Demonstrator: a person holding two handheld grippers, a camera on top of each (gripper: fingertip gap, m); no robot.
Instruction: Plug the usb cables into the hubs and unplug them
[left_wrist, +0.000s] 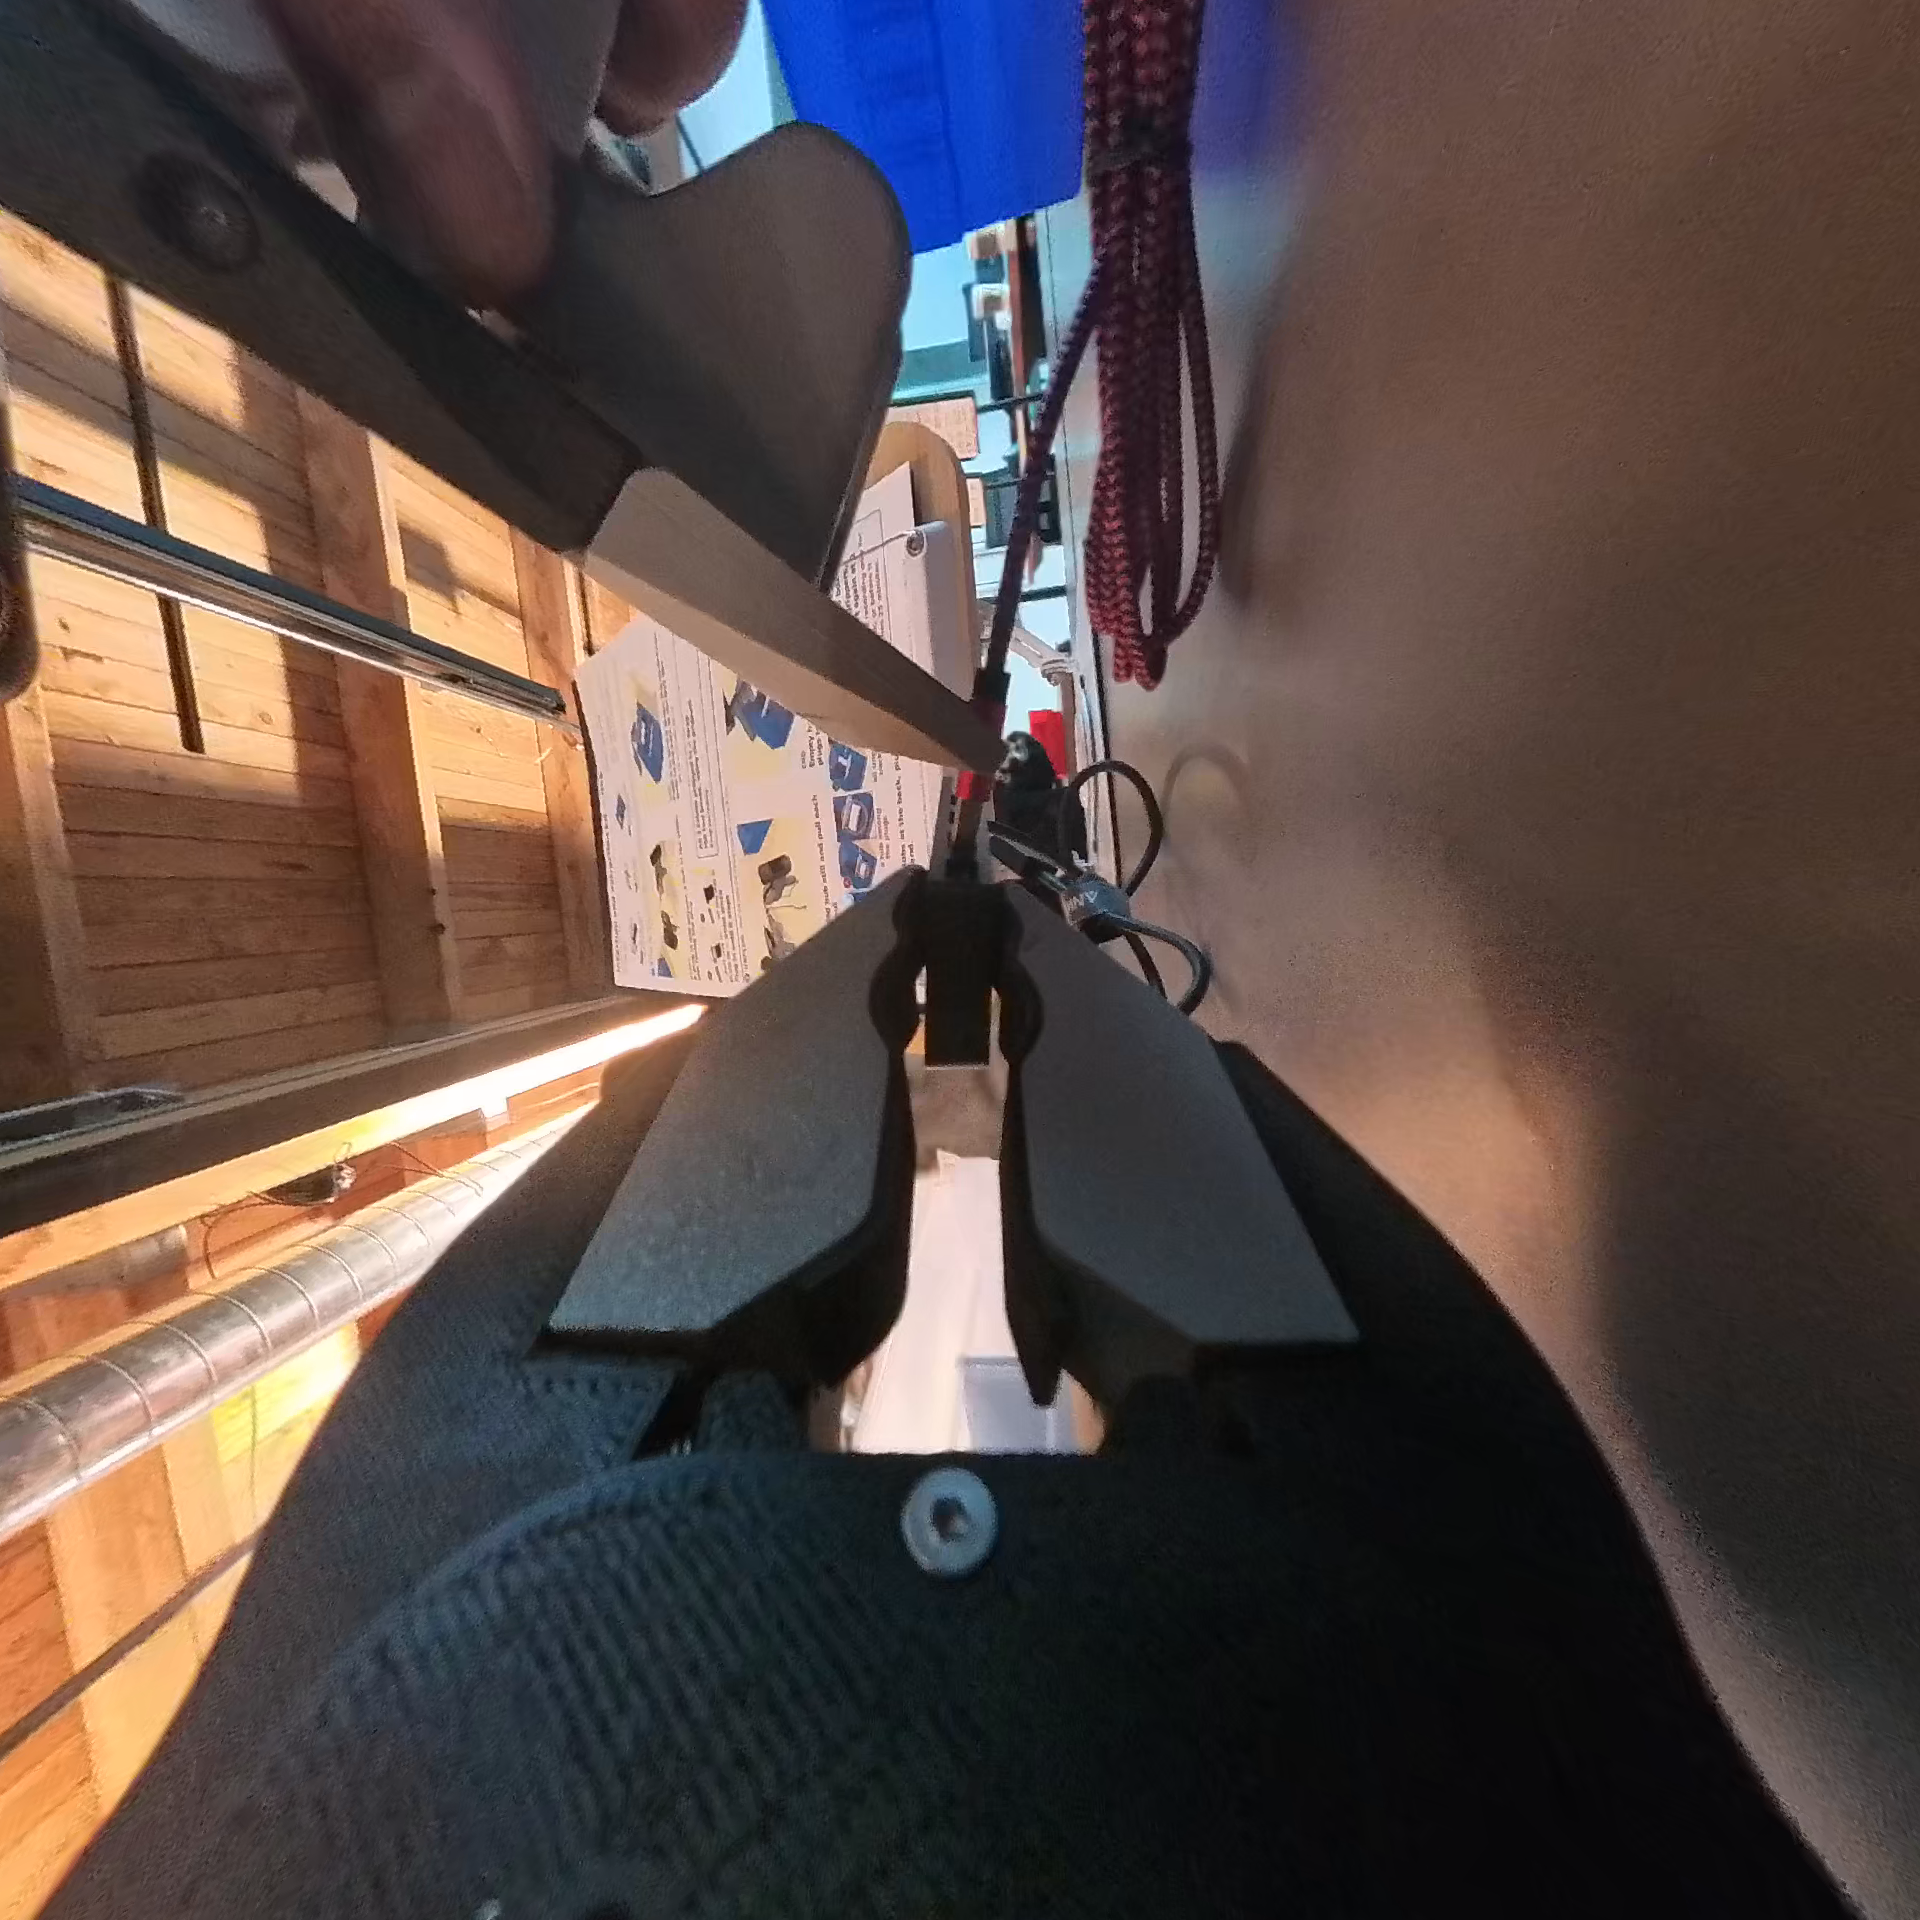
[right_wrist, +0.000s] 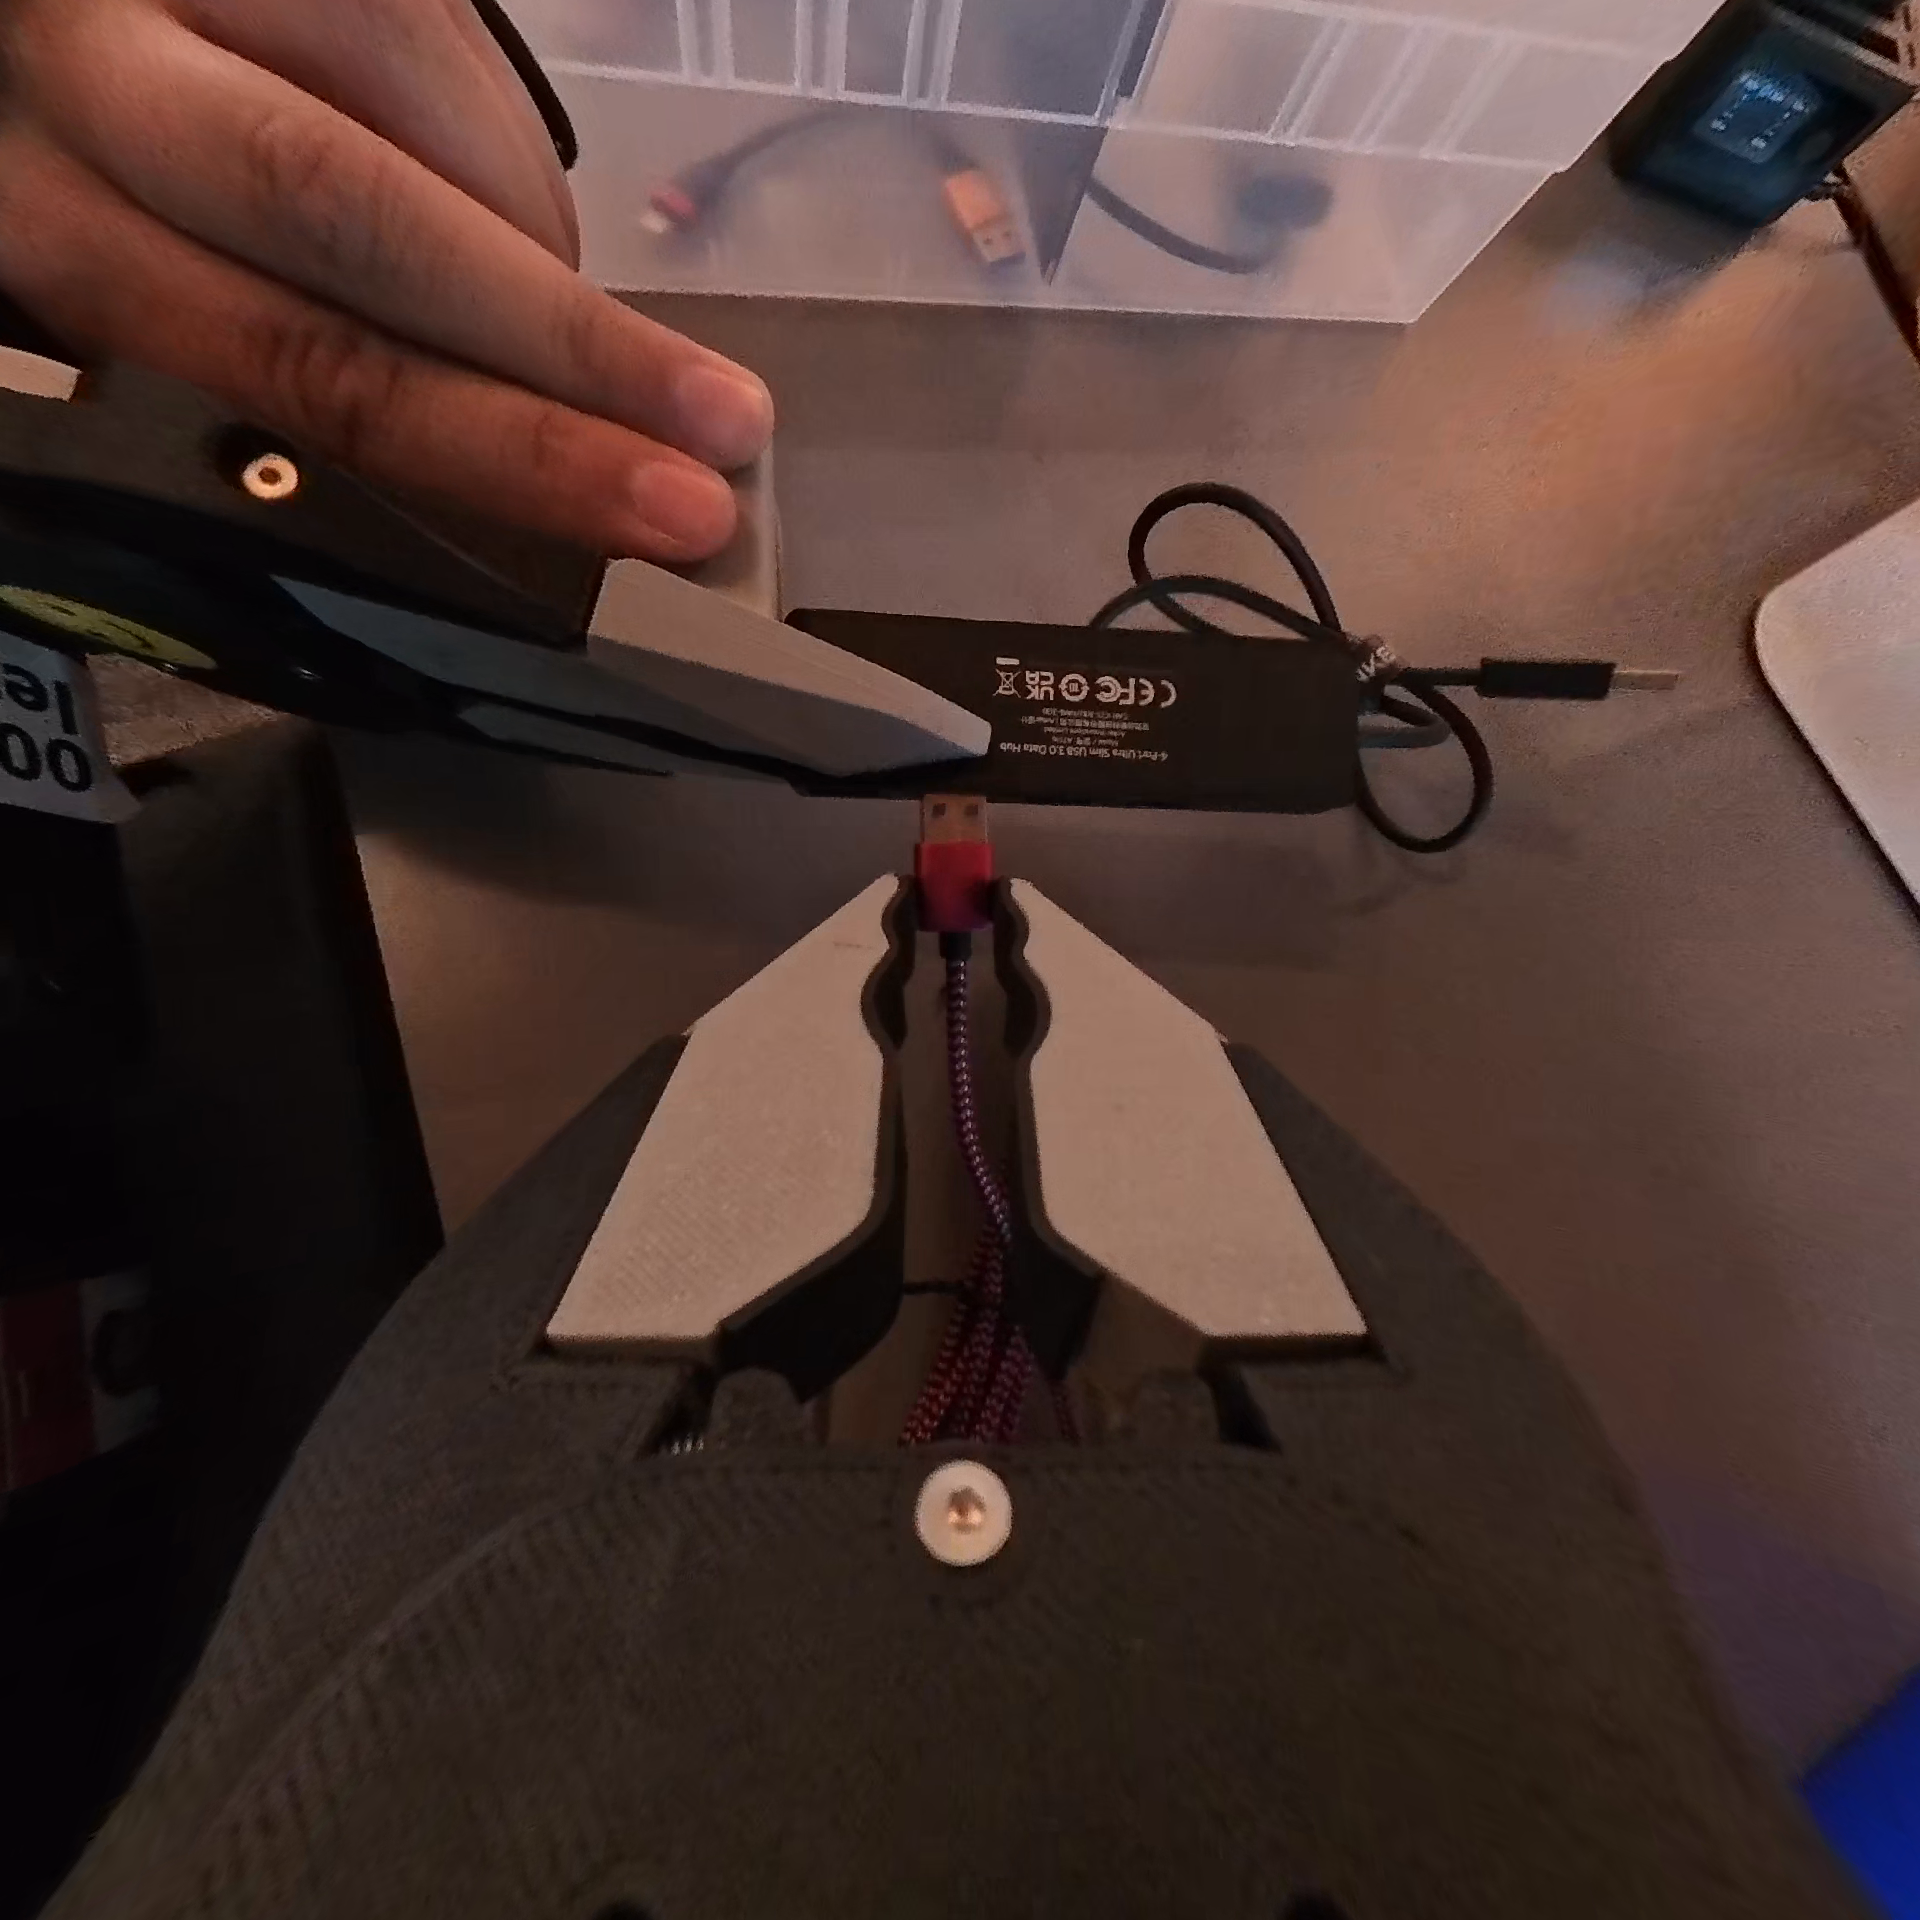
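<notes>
The right tool (right_wrist: 951, 899) pinches the red plug (right_wrist: 951, 852), which points straight at the black hub's (right_wrist: 1143, 707) long side, just short of it. The left tool (left_wrist: 956, 925) clamps the hub's end, holding it sideways above the tabletop (right_wrist: 1351, 1039).

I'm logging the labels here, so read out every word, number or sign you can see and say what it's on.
I won't quote the writing, but this is where it stands.
Black hub: white print and symbols on its upturned face.
White sticker, at the left edge of the right wrist view: large dark characters, cut off.
Instruction sheet: print too small and blurred to read.
Small screen: blurred.
</notes>
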